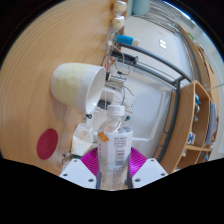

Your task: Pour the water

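Low at the left of the frame, a red disc (47, 144) lies on the pale surface (30, 100). Just right and above, a cream cup (78, 85) lies tipped, mouth facing right. At bottom centre the claw (113, 166) grips a clear water bottle (114, 148) between pink pads (91, 161). A wooden shelf (196, 125) stands at right.

The gripper (113, 168) shows as 2 pale, light-grey fingers (78, 172) with angular, blocky tips and dark edges along their outer sides. Each finger carries a magenta pad (90, 161) on its inner face; the left pad shows plainly, the right is mostly hidden.
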Demonstrator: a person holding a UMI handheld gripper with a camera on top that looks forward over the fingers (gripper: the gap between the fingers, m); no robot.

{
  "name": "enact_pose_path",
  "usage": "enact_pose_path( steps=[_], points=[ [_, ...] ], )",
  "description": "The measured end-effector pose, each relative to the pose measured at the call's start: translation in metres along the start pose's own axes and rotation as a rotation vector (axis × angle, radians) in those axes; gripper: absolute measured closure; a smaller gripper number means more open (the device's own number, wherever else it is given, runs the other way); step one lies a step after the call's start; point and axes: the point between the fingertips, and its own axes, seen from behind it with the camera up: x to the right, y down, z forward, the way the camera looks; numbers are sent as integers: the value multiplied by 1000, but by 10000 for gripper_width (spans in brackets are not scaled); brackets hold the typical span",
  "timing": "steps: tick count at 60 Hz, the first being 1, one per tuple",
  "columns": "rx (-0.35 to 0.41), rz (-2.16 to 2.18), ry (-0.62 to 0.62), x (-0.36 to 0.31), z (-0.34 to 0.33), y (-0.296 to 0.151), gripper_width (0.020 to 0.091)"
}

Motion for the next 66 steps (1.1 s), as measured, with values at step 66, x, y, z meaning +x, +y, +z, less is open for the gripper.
enact_pose_path(
  steps=[66],
  points=[
    [95, 1261, -145, 4, -9, 15, 727]
  ],
)
